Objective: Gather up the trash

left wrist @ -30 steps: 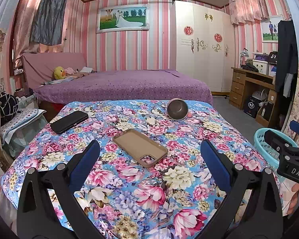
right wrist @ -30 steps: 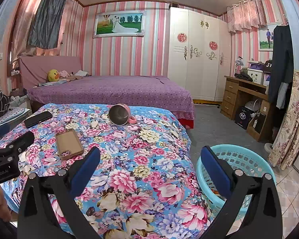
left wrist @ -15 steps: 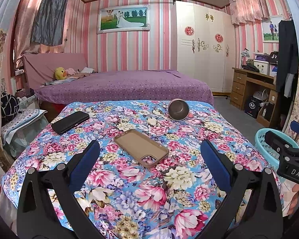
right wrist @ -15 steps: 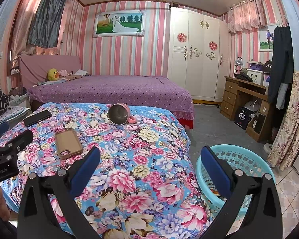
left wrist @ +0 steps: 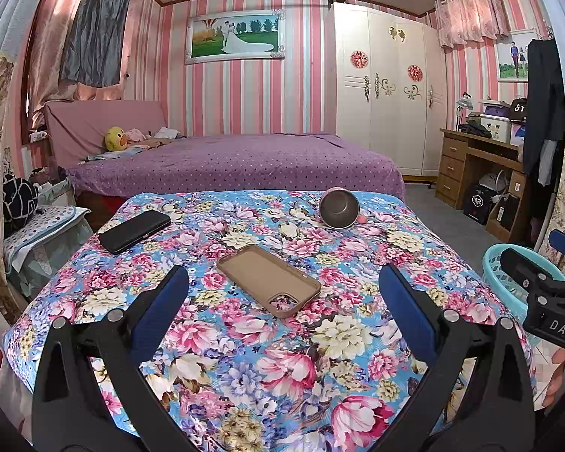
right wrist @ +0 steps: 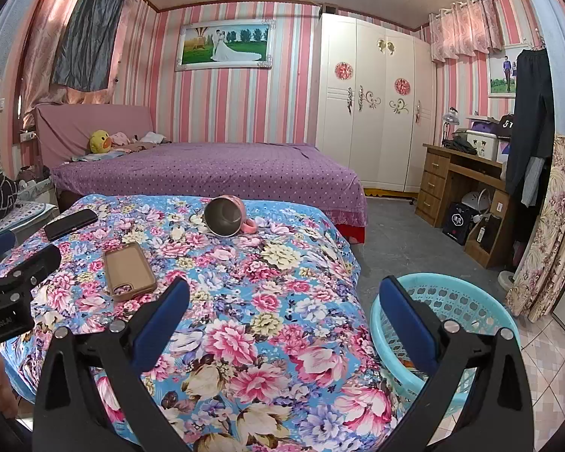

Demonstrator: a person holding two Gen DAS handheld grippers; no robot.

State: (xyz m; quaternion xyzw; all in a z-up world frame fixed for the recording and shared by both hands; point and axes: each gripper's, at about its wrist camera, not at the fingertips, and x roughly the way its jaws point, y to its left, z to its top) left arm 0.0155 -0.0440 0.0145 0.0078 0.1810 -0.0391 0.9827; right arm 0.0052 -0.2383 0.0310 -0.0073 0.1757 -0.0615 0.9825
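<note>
Both my claws spread, empty. Phone case (left wrist: 269, 280) just ahead of left claw (left wrist: 282, 293): light, flexy; pinch its edge.

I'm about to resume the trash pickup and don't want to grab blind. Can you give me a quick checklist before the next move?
1. Left gripper open, holding nothing: ok.
2. Right gripper open, holding nothing: ok.
3. Basket in view beside the table: ok.
4. Basket has room: cannot tell, inside mostly hidden.
5. Trash identified: not ok; only a phone case, black phone and tipped mug show.
6. Path over the floral cloth unobstructed: ok.
</note>
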